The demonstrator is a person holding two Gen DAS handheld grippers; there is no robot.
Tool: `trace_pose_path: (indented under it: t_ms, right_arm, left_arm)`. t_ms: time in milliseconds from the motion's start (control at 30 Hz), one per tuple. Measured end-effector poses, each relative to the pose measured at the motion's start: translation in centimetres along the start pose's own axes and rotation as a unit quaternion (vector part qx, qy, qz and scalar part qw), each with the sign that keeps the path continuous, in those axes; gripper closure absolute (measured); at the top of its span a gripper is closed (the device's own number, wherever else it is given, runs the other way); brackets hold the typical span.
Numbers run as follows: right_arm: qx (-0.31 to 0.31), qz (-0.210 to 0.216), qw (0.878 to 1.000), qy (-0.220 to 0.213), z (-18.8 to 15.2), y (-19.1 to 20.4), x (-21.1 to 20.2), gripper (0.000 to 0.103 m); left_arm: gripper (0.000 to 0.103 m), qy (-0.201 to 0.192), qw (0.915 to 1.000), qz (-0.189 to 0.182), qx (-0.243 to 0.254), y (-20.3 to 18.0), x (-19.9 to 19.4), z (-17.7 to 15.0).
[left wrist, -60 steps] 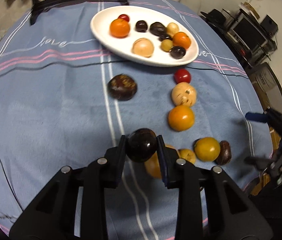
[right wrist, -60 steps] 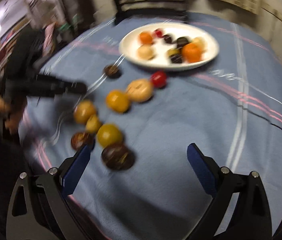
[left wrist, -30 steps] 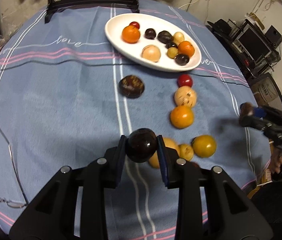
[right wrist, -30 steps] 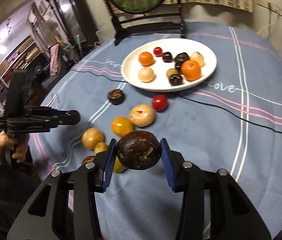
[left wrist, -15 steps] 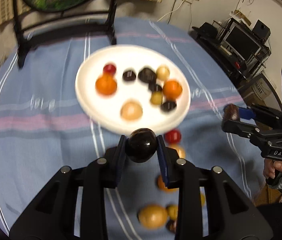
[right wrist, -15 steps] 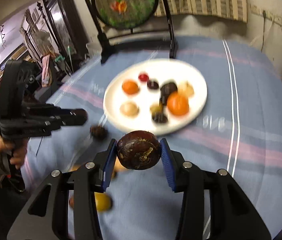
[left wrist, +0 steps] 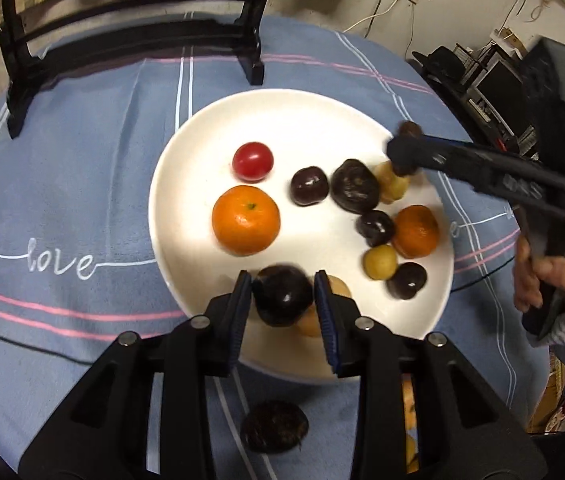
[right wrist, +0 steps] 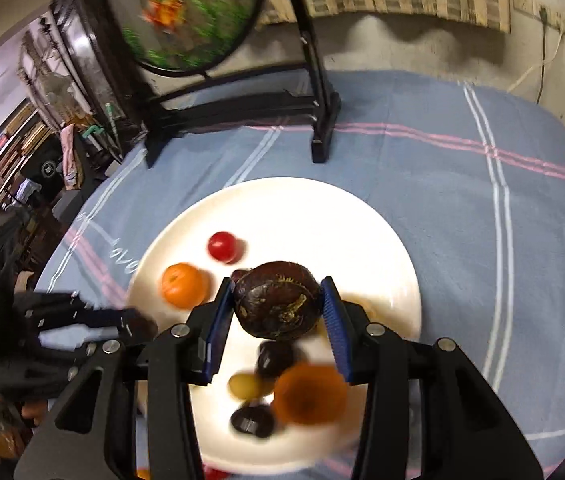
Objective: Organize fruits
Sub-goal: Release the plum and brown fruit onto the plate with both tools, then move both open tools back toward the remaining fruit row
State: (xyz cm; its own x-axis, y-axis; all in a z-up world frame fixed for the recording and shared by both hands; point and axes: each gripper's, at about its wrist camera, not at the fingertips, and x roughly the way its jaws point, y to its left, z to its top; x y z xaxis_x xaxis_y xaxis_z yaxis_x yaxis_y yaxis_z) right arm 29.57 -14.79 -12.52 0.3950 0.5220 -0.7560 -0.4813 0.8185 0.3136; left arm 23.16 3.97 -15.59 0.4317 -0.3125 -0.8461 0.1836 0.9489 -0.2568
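My table (left wrist: 82, 184) wears a blue cloth; ahead of my left tool sits the white plate (left wrist: 302, 120), behind it a dark fruit (left wrist: 274, 426).

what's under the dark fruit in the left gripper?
Below the dark fruit held by the left gripper: the white plate and a tan fruit peeking out beside it. The rest of that fruit is covered.

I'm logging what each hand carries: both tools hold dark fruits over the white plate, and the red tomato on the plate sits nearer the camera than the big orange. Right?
Not quite. In the left wrist view the red tomato lies beyond the big orange, farther from the camera. The rest stands: the left tool and right tool each hold a dark fruit over the white plate.
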Motion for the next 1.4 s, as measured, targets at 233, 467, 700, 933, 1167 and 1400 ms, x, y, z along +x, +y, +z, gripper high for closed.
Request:
trace_pose_path:
  t_ms: [233, 467, 700, 933, 1167, 1400]
  right_arm:
    - [0.066, -0.006, 0.998, 0.007, 2.2, -2.3, 3.2, 0.027]
    - [0.06, 0.013, 0.996, -0.069, 1.8, -0.8, -3.2, 0.025]
    - [0.033, -0.023, 0.996, -0.073, -5.5, 2.4, -8.5, 0.005]
    - [0.042, -0.014, 0.999, 0.01, -13.6, 4.5, -9.0, 0.005]
    - [0.013, -0.014, 0.998, 0.052, -16.7, 6.4, -9.4, 0.005]
    - [0.0, -0.013, 0.999, 0.051, -17.5, 7.4, -10.2, 0.005]
  left_arm:
    - [0.046, -0.012, 0.9997, -0.002, -0.023, 1.1, 0.0, 0.2]
    - [0.042, -0.025, 0.999, 0.017, -0.034, 1.3, -2.6, -1.1]
    - [0.036, -0.018, 0.9974, 0.058, -0.04, 0.0, -5.1, -4.9]
    - [0.025, -0.03, 0.9955, 0.09, -0.01, -2.5, -8.0, -8.5]
    - [0.02, -0.019, 0.9954, 0.093, 0.001, -4.2, -8.8, -11.7]
    - [0.019, 0.0, 0.9935, 0.111, 0.025, -5.8, -8.3, -13.9]
